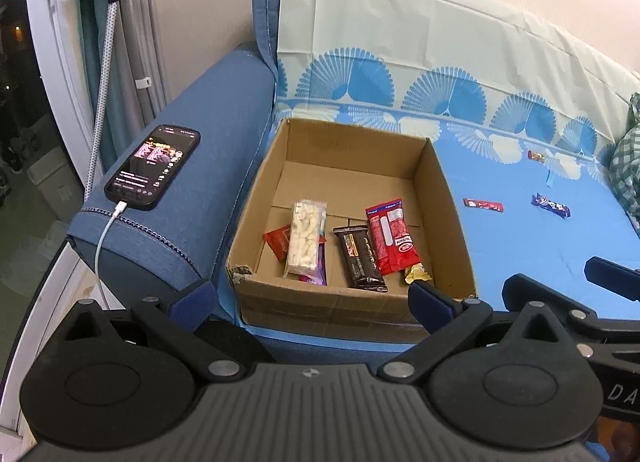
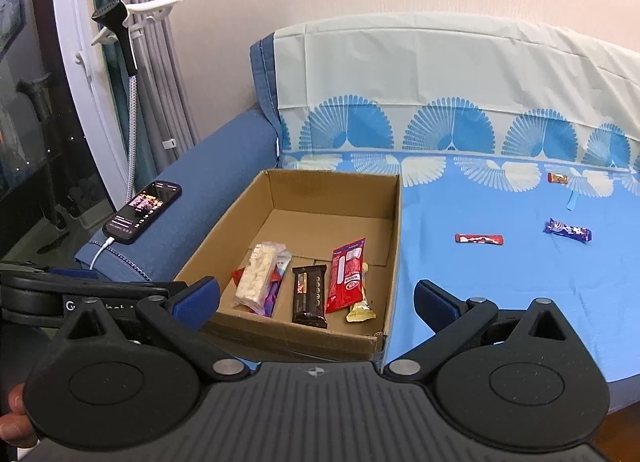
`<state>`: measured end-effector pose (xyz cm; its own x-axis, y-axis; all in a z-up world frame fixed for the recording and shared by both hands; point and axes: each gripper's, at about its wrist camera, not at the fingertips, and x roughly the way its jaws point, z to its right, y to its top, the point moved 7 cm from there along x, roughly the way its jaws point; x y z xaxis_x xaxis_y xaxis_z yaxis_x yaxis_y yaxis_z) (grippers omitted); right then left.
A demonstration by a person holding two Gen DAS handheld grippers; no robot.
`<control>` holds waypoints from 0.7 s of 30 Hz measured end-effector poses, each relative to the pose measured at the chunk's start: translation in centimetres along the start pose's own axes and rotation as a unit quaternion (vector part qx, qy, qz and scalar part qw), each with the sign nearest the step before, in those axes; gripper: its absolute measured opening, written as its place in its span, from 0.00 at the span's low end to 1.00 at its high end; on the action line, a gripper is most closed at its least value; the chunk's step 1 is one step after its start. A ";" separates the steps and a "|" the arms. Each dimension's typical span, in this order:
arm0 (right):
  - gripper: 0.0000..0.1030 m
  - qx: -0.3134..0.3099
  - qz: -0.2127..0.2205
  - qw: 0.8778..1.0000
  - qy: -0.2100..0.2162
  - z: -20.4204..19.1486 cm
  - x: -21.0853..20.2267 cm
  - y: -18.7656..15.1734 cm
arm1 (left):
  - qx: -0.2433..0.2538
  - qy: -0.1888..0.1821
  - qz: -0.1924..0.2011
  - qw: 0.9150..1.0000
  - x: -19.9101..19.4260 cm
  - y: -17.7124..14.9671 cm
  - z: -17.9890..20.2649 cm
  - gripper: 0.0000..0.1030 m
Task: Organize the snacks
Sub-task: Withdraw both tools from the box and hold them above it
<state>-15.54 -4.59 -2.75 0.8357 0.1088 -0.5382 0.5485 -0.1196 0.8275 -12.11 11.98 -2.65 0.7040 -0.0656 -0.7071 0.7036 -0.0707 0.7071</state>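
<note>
Three bars (image 2: 479, 238) lie loose on the sofa cover (image 2: 500, 282), well apart from the box (image 2: 304, 336). Both grippers (image 1: 308, 296) (image 2: 316, 298) hover empty, fingers apart. Thin flat wrappers could slip, or fingers snag cloth.

Two matching handheld tools: the left gripper (image 1: 308, 296) and the right gripper (image 2: 318, 298) each carry a ribbed dark-grey centre plate stamped with a small round emblem, with a black disc-shaped housing on either side of the plate. From silver rivets at the plate's corners, black link arms run to fingers (image 1: 430, 302) faced with dark-blue pads (image 2: 196, 300). White lettering, only partly legible, marks each tool's black side.
</note>
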 end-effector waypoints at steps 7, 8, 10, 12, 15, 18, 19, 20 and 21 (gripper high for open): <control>0.99 0.002 0.008 1.000 0.001 -0.2 -0.8 -0.2 | 0.002 0.001 0.010 1.000 -0.9 -0.1 -0.1 1.00; 0.99 0.002 0.009 1.000 0.001 -0.2 -0.9 -0.2 | 0.002 0.001 0.011 1.000 -0.9 -0.1 -0.1 1.00; 0.99 0.002 0.011 1.000 0.002 -0.3 -1.1 -0.3 | 0.002 0.001 0.012 1.000 -1.1 -0.2 -0.1 1.00; 0.99 0.002 0.013 1.000 0.002 -0.3 -1.3 -0.3 | 0.002 0.001 0.014 1.000 -1.2 -0.2 -0.1 1.00; 0.99 0.001 0.015 1.000 0.002 -0.3 -1.4 -0.3 | 0.003 0.000 0.016 1.000 -1.3 -0.3 -0.2 1.00; 0.99 0.002 0.017 1.000 0.002 -0.3 -1.4 -0.3 | 0.003 0.000 0.016 1.000 -1.4 -0.3 -0.2 1.00; 0.99 0.001 0.017 1.000 0.002 -0.2 -1.4 -0.4 | 0.003 0.000 0.016 1.000 -1.3 -0.3 -0.2 1.00; 0.99 0.002 0.017 1.000 0.002 -0.2 -1.5 -0.4 | 0.003 0.000 0.016 1.000 -1.3 -0.3 -0.2 1.00; 0.99 0.002 0.016 1.000 0.002 -0.2 -1.5 -0.4 | 0.003 0.000 0.016 1.000 -1.3 -0.3 -0.2 1.00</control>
<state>-17.00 -4.50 -2.24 0.8532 0.1093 -0.5100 0.5209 -0.1278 0.8440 -13.25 12.31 -1.95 0.7259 -0.0687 -0.6844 0.6803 -0.0752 0.7291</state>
